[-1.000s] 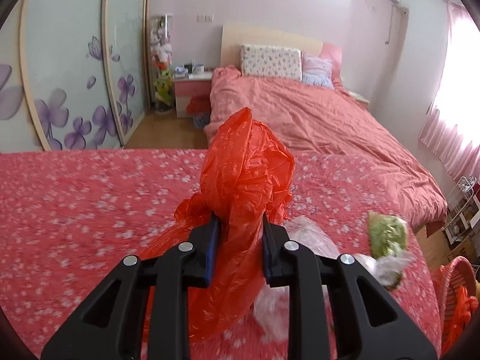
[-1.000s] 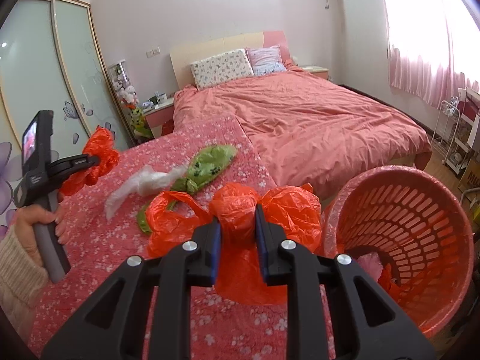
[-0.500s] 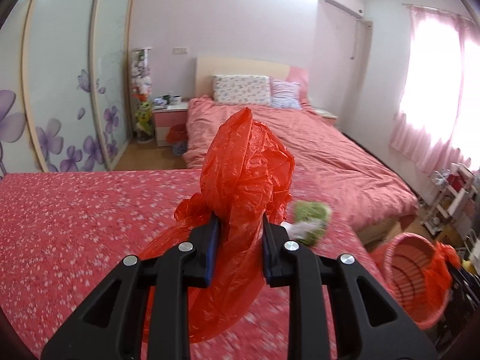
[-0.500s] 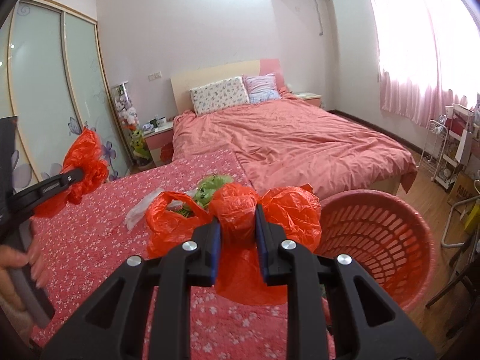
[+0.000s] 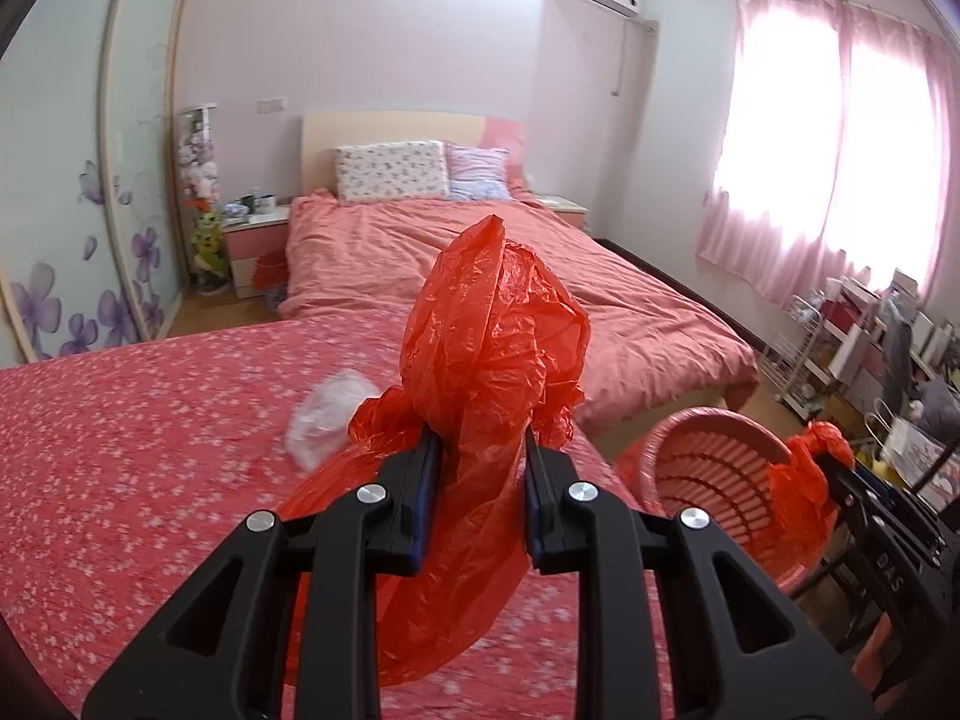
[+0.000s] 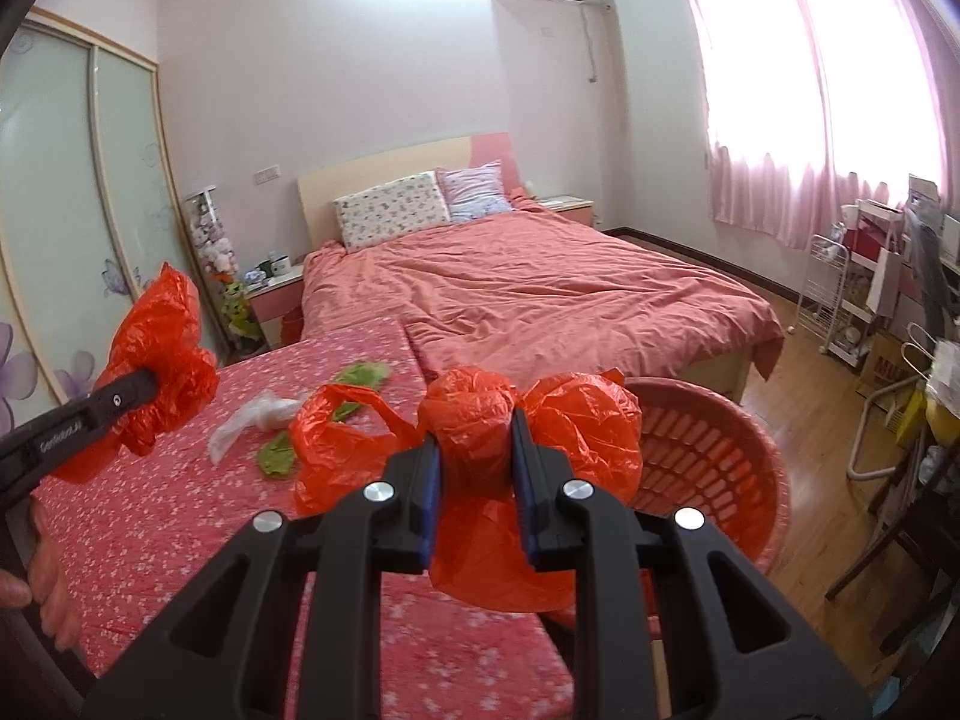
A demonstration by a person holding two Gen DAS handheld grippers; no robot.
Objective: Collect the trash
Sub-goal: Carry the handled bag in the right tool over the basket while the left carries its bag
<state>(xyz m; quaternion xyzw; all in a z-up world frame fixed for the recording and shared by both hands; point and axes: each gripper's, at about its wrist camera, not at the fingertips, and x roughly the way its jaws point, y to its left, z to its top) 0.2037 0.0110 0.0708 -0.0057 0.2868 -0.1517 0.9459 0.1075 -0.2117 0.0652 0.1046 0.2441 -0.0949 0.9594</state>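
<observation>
My left gripper (image 5: 477,450) is shut on a crumpled red plastic bag (image 5: 492,348), held above the flowered red cloth. It also shows in the right wrist view (image 6: 157,381) at the left. My right gripper (image 6: 474,432) is shut on another red plastic bag (image 6: 528,420), held beside the rim of a pink slatted basket (image 6: 720,462). The basket (image 5: 714,474) and the right gripper's bag (image 5: 804,468) show at the right of the left wrist view. A clear plastic wrapper (image 6: 252,417) and green wrappers (image 6: 360,375) lie on the cloth.
The flowered red cloth (image 5: 120,450) covers a raised surface in front of a pink bed (image 6: 540,294). A white wire rack (image 6: 840,300) and clutter stand at the right wall. Sliding wardrobe doors (image 5: 72,210) are on the left. Wooden floor (image 6: 810,372) lies beyond the basket.
Both grippers have lifted and swung right with their bags. The basket has come into the left wrist view, and the trash on the cloth has dropped back to the left.
</observation>
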